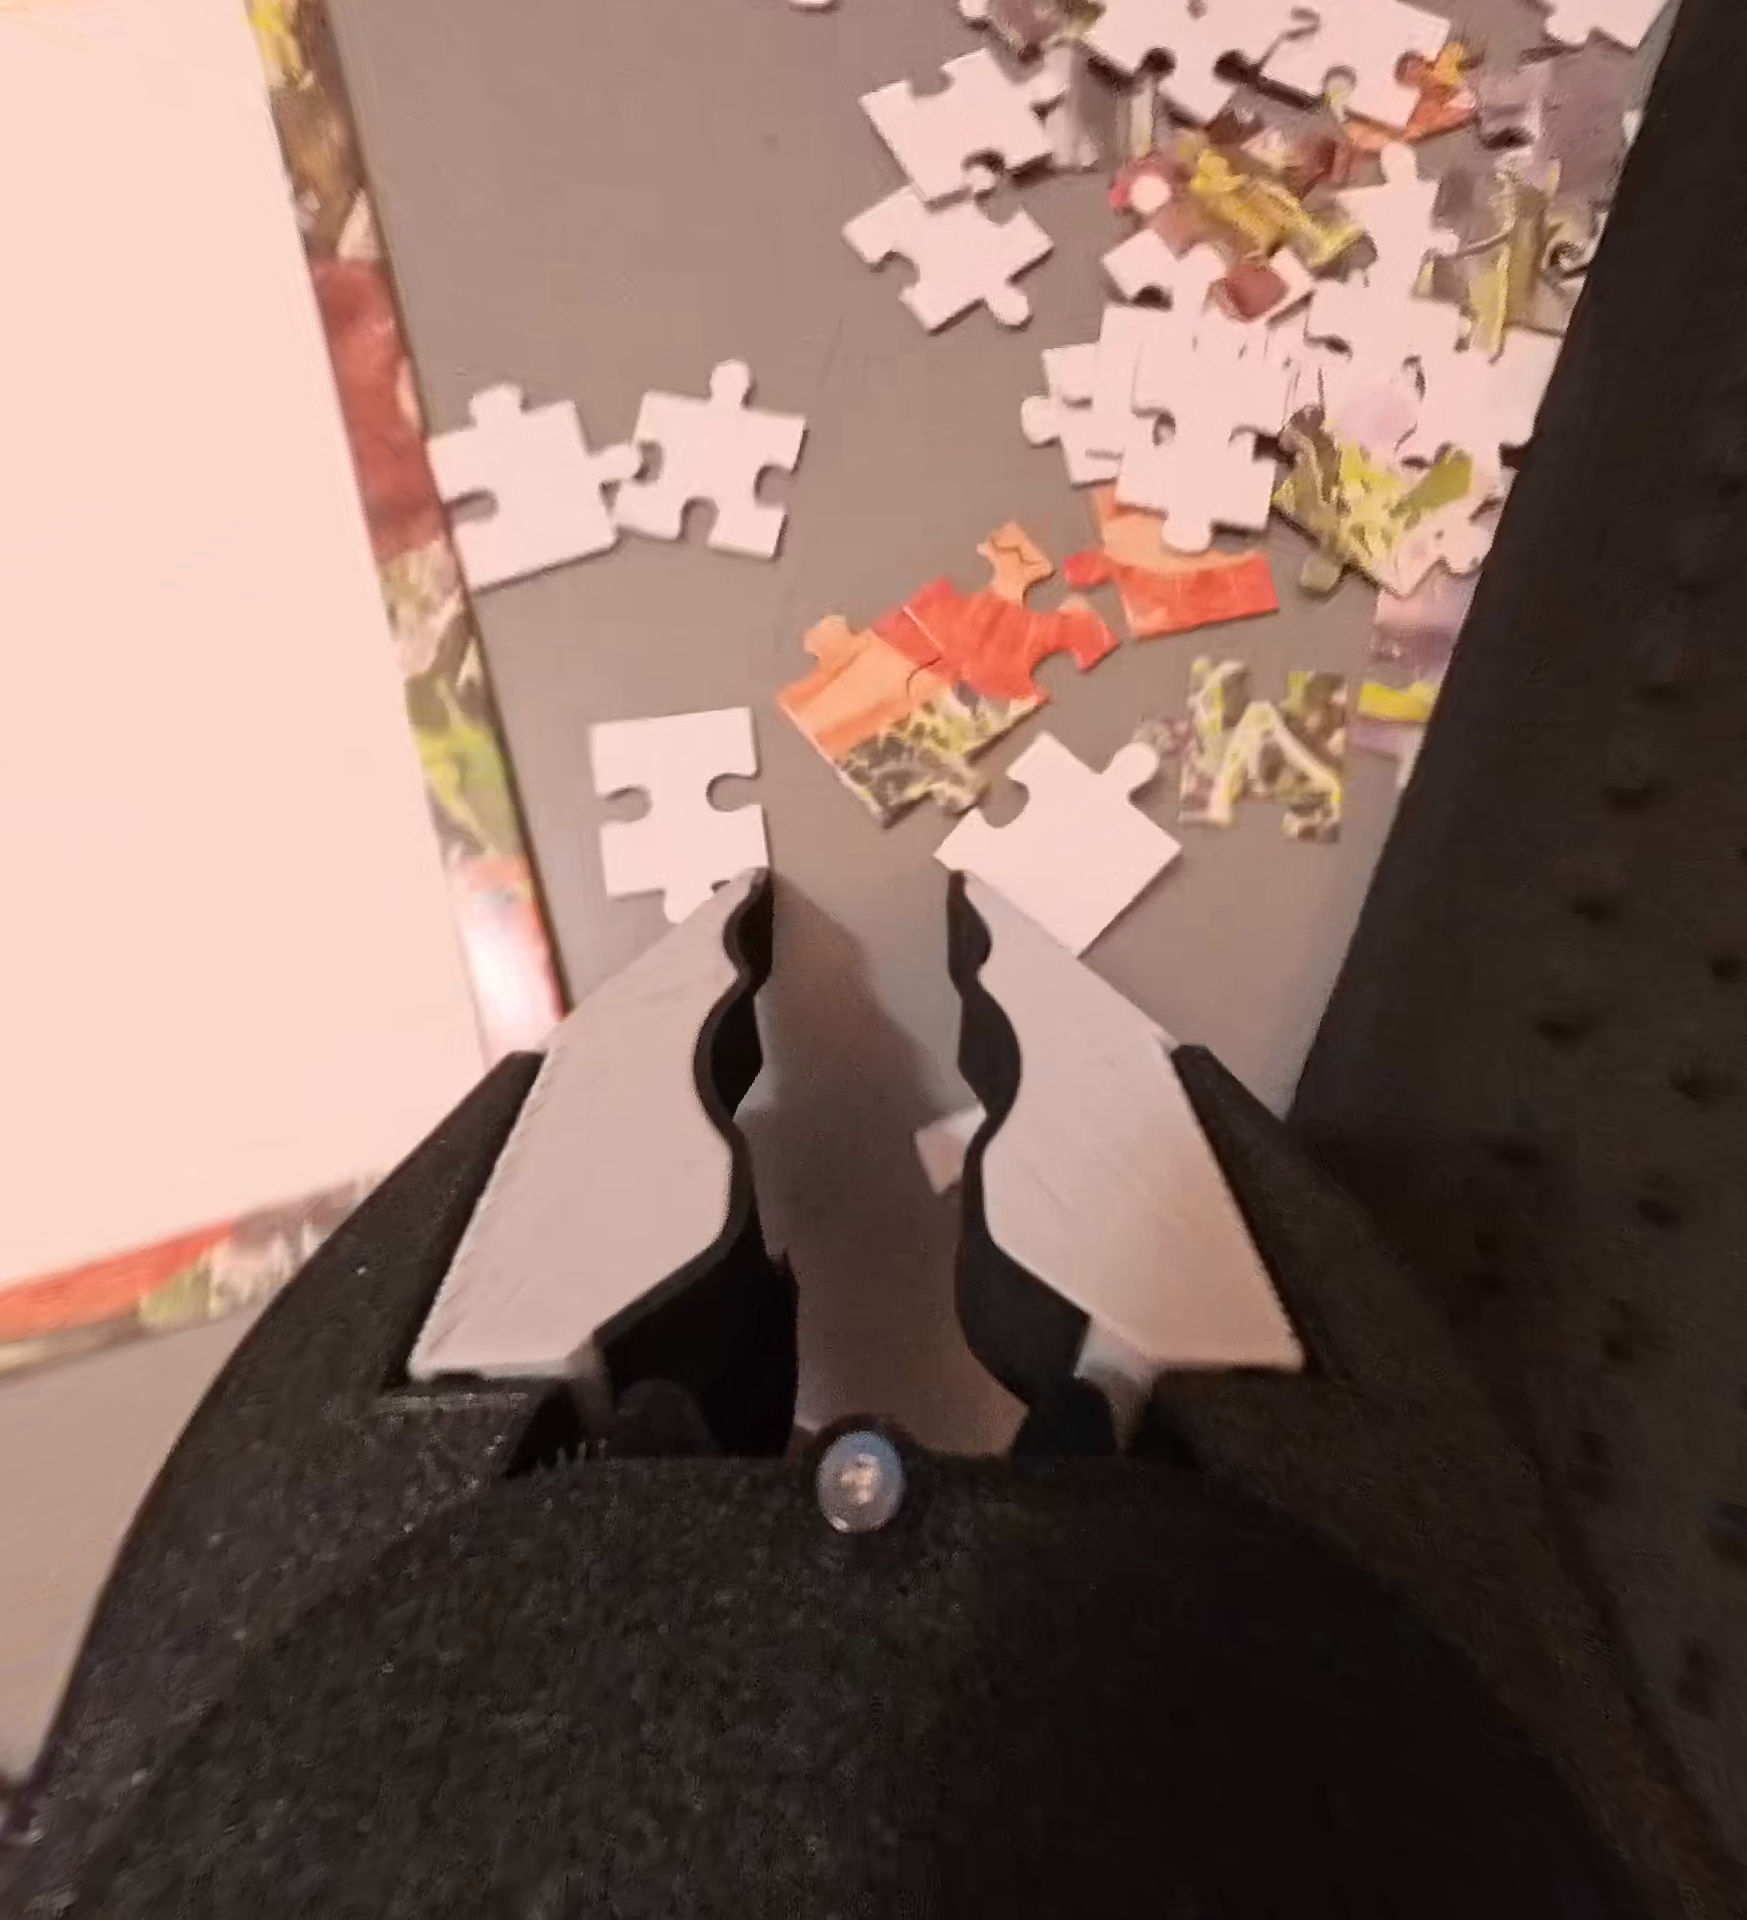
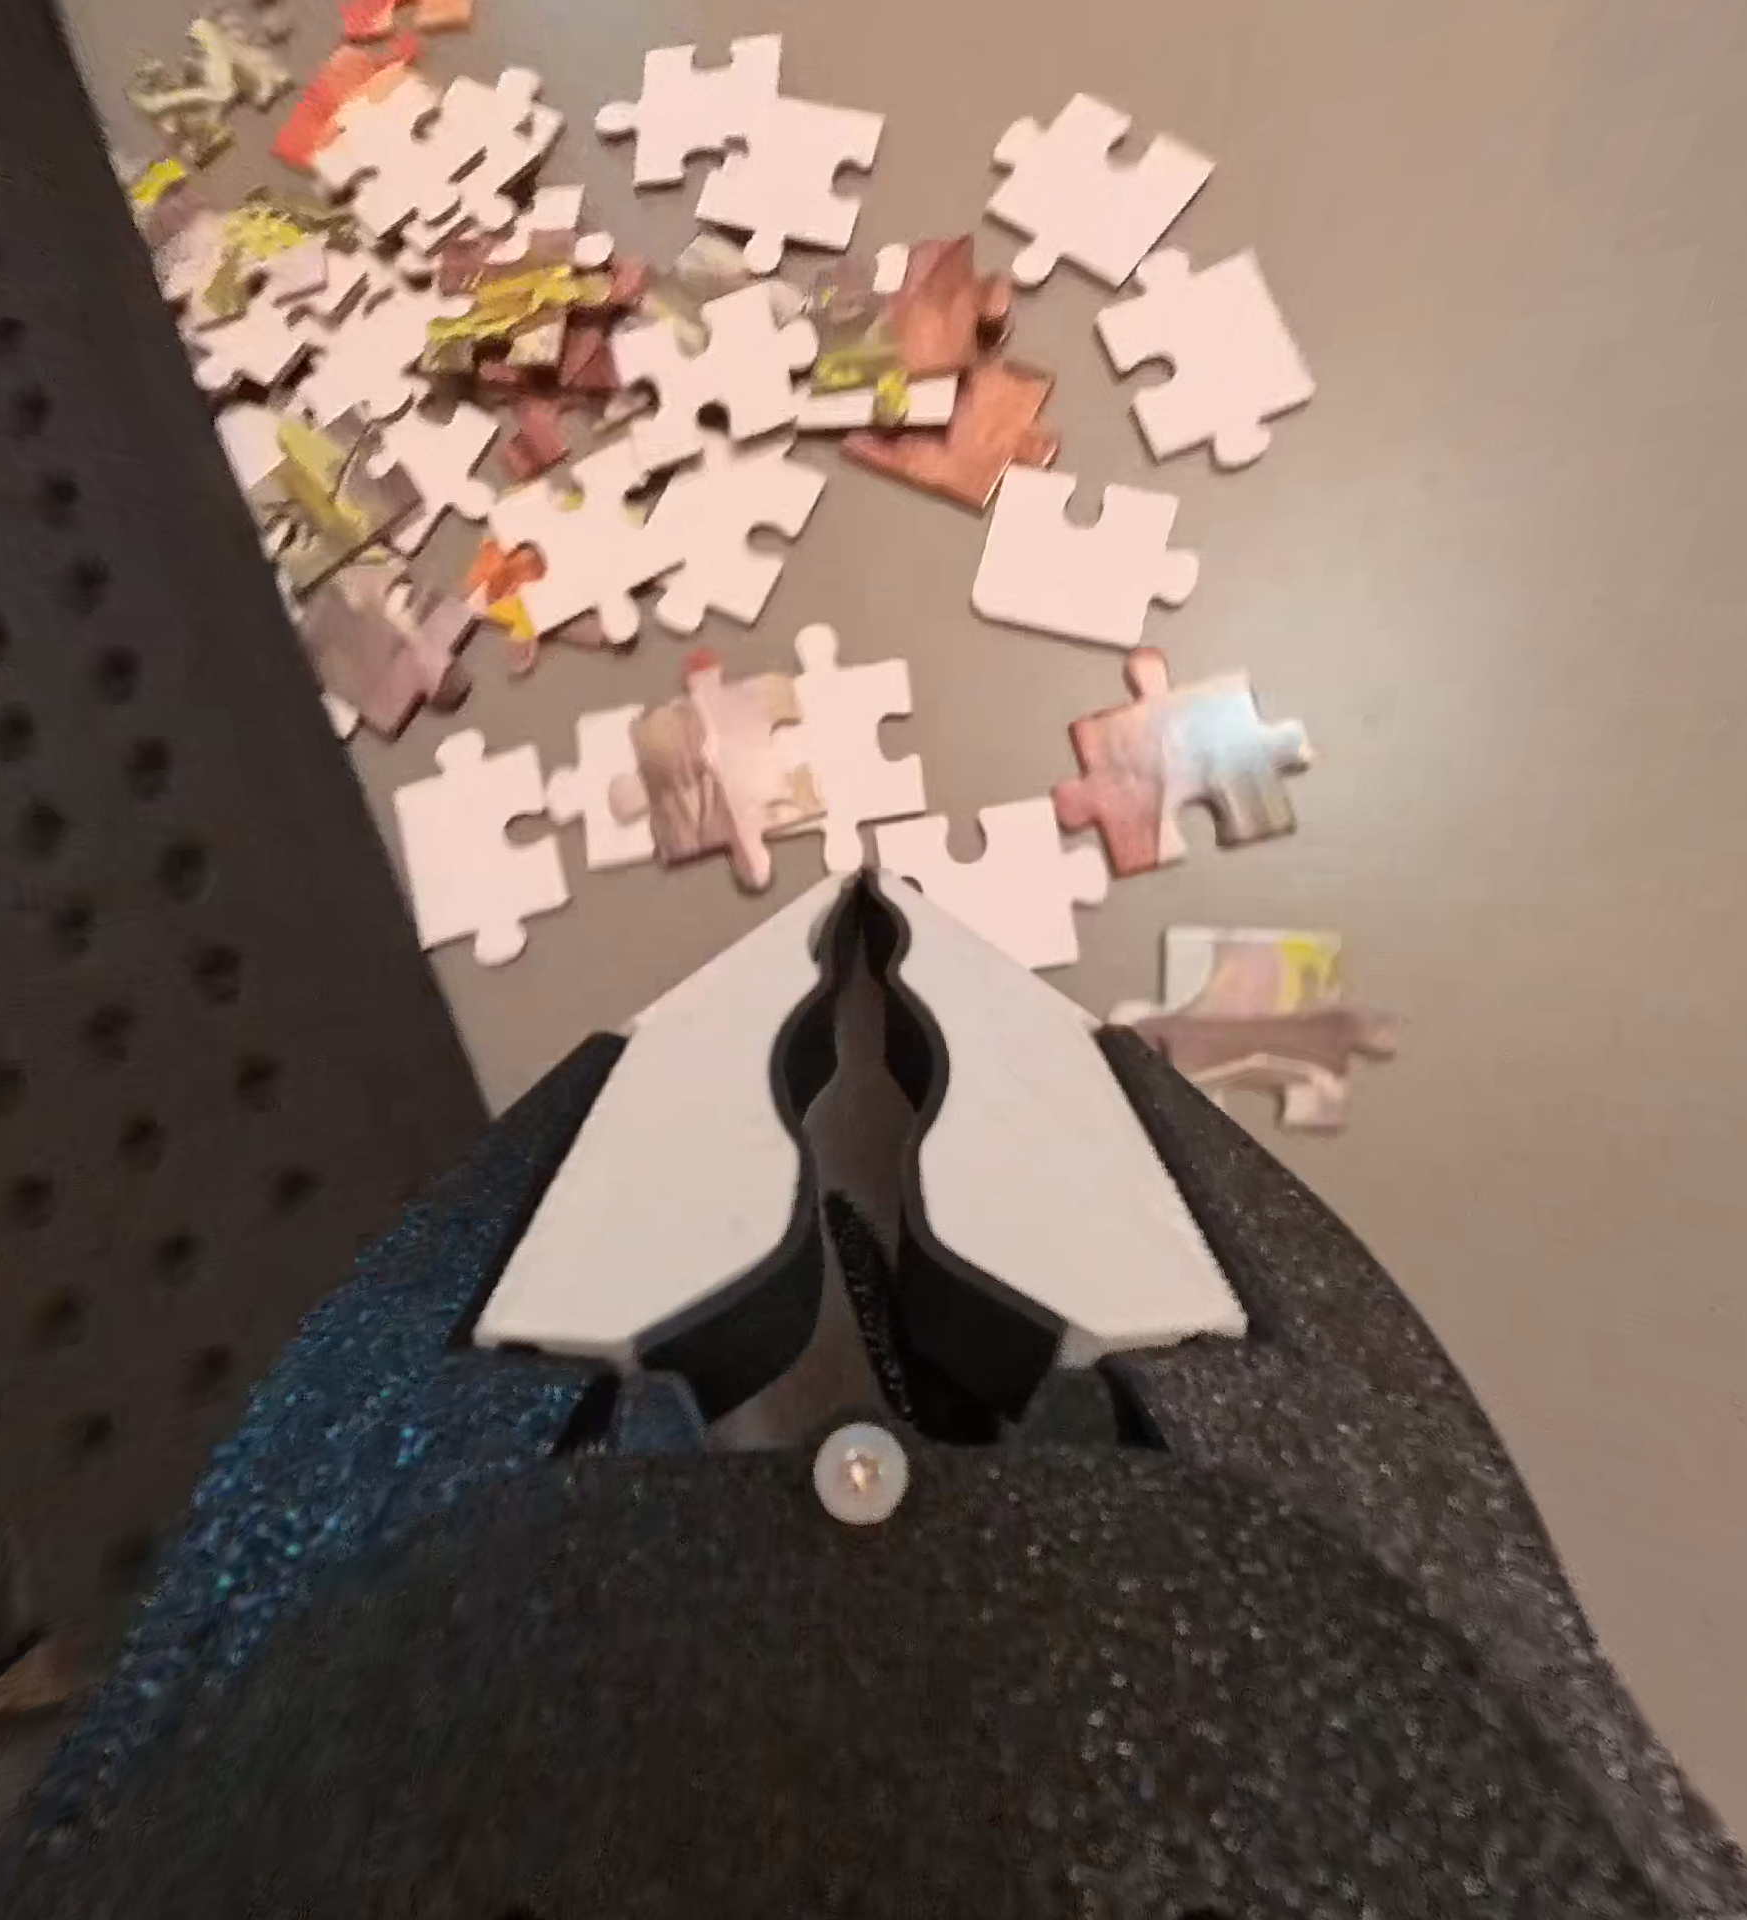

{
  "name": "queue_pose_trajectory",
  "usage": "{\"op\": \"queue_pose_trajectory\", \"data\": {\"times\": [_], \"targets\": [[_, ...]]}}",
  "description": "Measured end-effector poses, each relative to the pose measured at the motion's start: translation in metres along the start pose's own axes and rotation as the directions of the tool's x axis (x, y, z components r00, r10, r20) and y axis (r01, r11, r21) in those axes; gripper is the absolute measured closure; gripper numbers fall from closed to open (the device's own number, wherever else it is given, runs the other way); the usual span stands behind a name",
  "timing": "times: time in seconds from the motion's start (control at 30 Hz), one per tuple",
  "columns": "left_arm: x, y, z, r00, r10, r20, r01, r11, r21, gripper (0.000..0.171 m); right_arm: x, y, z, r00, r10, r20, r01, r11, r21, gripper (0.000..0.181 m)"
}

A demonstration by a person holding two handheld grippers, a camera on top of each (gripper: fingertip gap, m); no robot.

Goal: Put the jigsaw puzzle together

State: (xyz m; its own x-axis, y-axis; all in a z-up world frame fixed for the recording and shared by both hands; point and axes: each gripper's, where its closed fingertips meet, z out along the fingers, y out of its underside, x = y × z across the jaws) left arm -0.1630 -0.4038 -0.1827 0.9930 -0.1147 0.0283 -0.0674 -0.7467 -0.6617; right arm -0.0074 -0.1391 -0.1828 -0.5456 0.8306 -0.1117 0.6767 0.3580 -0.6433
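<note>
In the left wrist view my left gripper (image 1: 861, 894) is open over bare grey table, with nothing between its fingers. A white face-down piece (image 1: 682, 800) lies by its left fingertip and another (image 1: 1066, 842) by its right. Two joined orange pieces (image 1: 952, 665) lie just beyond. The puzzle board (image 1: 121, 623), white inside with a printed border, lies at the left. In the right wrist view my right gripper (image 2: 861, 883) is shut, its tips just short of a white face-down piece (image 2: 994, 873) and a second one (image 2: 858, 748). I see no piece between its pads.
A heap of loose pieces, some face up and some face down, lies ahead of both grippers (image 1: 1264, 260) (image 2: 536, 364). A black perforated body fills the right of the left view (image 1: 1627, 727) and the left of the right view (image 2: 69, 727). A pink and blue piece (image 2: 1181, 769) lies to the right.
</note>
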Motion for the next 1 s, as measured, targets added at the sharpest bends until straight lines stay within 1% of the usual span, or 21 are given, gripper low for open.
{"op": "queue_pose_trajectory", "data": {"times": [0.07,0.1,0.2,0.27,0.3,0.33,0.37,0.4,0.47,0.5,0.53,0.57,0.63,0.67,0.73,0.87,0.9,0.93,0.97,1.0], "targets": [[0.012,-0.023,0.02,0.998,0.046,-0.034,-0.045,0.999,0.014,0.138,0.011,-0.024,0.015,0.996,-0.051,-0.079,0.052,0.999,0.005,0.181],[0.017,-0.032,0.027,0.997,0.063,-0.045,-0.062,0.998,0.018,0.135,0.011,-0.039,0.022,0.993,-0.07,-0.093,0.072,0.997,0.018,0.181],[0.016,-0.046,0.033,0.994,0.106,-0.014,-0.106,0.994,0.03,0.134,-0.023,-0.091,0.037,0.989,-0.144,-0.019,0.145,0.983,0.11,0.173],[0.015,-0.049,0.03,0.996,0.09,-0.016,-0.09,0.995,0.052,0.133,-0.048,-0.125,0.05,0.985,-0.173,0.011,0.169,0.971,0.172,0.154],[0.013,-0.048,0.031,0.996,0.085,-0.01,-0.085,0.995,0.05,0.13,-0.062,-0.136,0.061,0.982,-0.184,0.041,0.175,0.97,0.17,0.146],[0.012,-0.046,0.034,0.996,0.091,-0.009,-0.091,0.995,0.03,0.126,-0.075,-0.141,0.074,0.974,-0.213,0.072,0.201,0.969,0.145,0.142],[0.014,-0.045,0.037,0.995,0.102,-0.015,-0.101,0.995,0.016,0.127,-0.082,-0.146,0.087,0.966,-0.251,0.07,0.241,0.963,0.123,0.14],[0.016,-0.047,0.039,0.994,0.108,-0.021,-0.108,0.994,0.019,0.125,-0.084,-0.151,0.098,0.958,-0.284,0.041,0.278,0.954,0.116,0.14],[0.024,-0.049,0.043,0.99,0.135,-0.035,-0.135,0.991,0.011,0.134,-0.09,-0.153,0.117,0.944,-0.328,0.033,0.325,0.942,0.078,0.135],[0.028,-0.049,0.044,0.987,0.154,-0.043,-0.153,0.988,0.017,0.142,-0.091,-0.15,0.123,0.944,-0.326,0.04,0.325,0.945,0.046,0.135],[0.03,-0.049,0.043,0.985,0.167,-0.04,-0.166,0.986,0.023,0.145,-0.094,-0.145,0.128,0.946,-0.319,0.056,0.318,0.948,0.018,0.131],[0.031,-0.049,0.043,0.986,0.166,-0.031,-0.165,0.986,0.027,0.146,-0.098,-0.144,0.131,0.949,-0.306,0.078,0.305,0.952,0.018,0.132],[0.031,-0.05,0.043,0.991,0.133,-0.019,-0.132,0.99,0.047,0.148,-0.1,-0.145,0.133,0.959,-0.266,0.1,0.266,0.964,0.016,0.131],[0.031,-0.05,0.043,0.993,0.118,-0.013,-0.117,0.991,0.063,0.152,-0.1,-0.145,0.135,0.964,-0.244,0.102,0.245,0.97,0.007,0.131],[0.028,-0.053,0.043,0.996,0.084,0.005,-0.084,0.991,0.103,0.171,-0.103,-0.149,0.136,0.971,-0.209,0.116,0.21,0.978,0.007,0.131],[0.013,-0.063,0.031,0.999,-0.002,0.046,-0.006,0.986,0.169,0.171,-0.095,-0.156,0.138,0.981,-0.18,0.071,0.178,0.984,0.027,0.14],[0.01,-0.065,0.027,0.999,-0.02,0.049,0.01,0.982,0.188,0.171,-0.095,-0.16,0.137,0.982,-0.175,0.068,0.173,0.984,0.041,0.145],[0.005,-0.067,0.022,0.997,-0.043,0.059,0.03,0.979,0.201,0.171,-0.101,-0.163,0.135,0.978,-0.183,0.096,0.178,0.982,0.058,0.158],[0.0,-0.067,0.02,0.995,-0.067,0.07,0.051,0.977,0.209,0.171,-0.107,-0.165,0.135,0.973,-0.196,0.12,0.188,0.979,0.072,0.163],[-0.002,-0.066,0.02,0.995,-0.081,0.066,0.066,0.976,0.209,0.171,-0.108,-0.165,0.137,0.972,-0.208,0.112,0.202,0.977,0.068,0.166]]}}
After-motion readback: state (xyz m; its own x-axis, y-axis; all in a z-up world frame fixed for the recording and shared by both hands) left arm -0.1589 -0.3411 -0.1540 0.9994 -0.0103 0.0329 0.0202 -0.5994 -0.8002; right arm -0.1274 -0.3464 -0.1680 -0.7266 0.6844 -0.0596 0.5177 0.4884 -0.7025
